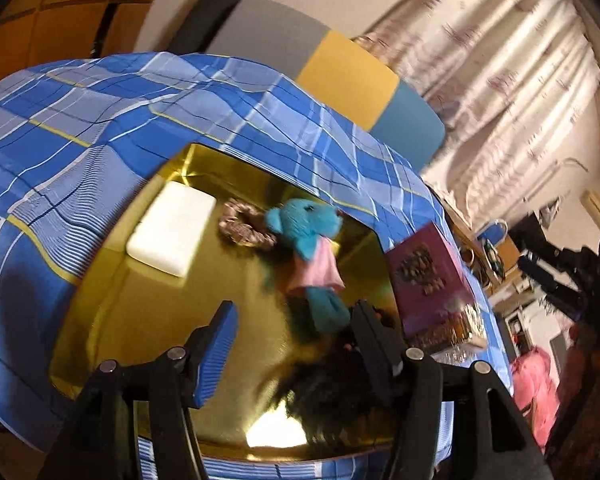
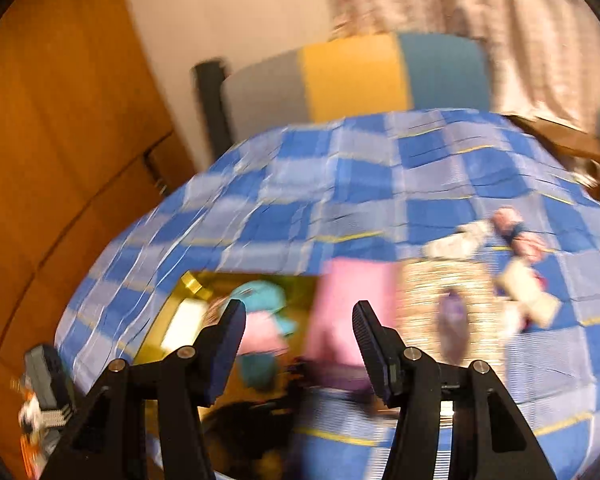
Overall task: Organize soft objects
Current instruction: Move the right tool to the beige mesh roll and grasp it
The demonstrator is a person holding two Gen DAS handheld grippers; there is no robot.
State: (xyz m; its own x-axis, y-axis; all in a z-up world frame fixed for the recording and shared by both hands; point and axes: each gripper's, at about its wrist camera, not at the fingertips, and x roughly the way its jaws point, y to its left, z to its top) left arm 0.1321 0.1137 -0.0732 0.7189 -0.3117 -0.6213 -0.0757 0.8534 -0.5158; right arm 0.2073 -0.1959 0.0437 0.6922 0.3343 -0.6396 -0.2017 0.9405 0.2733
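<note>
- Lying in the shiny gold tray [image 1: 112, 312], the turquoise plush bear in a pink dress [image 1: 310, 246] sits just ahead of the left gripper [image 1: 296, 322], whose fingers stand apart
- Right gripper [image 2: 298, 322] fingers also spread, holding nothing

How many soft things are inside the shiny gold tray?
4. In the gold tray: white rectangular sponge far left, woven scrunchie beside it, blue plush bear in pink dress in the middle, black fuzzy thing nearest. Others may be hidden.

Black furry toy [image 1: 324, 392] blurred; right-wrist view smeared.
</note>
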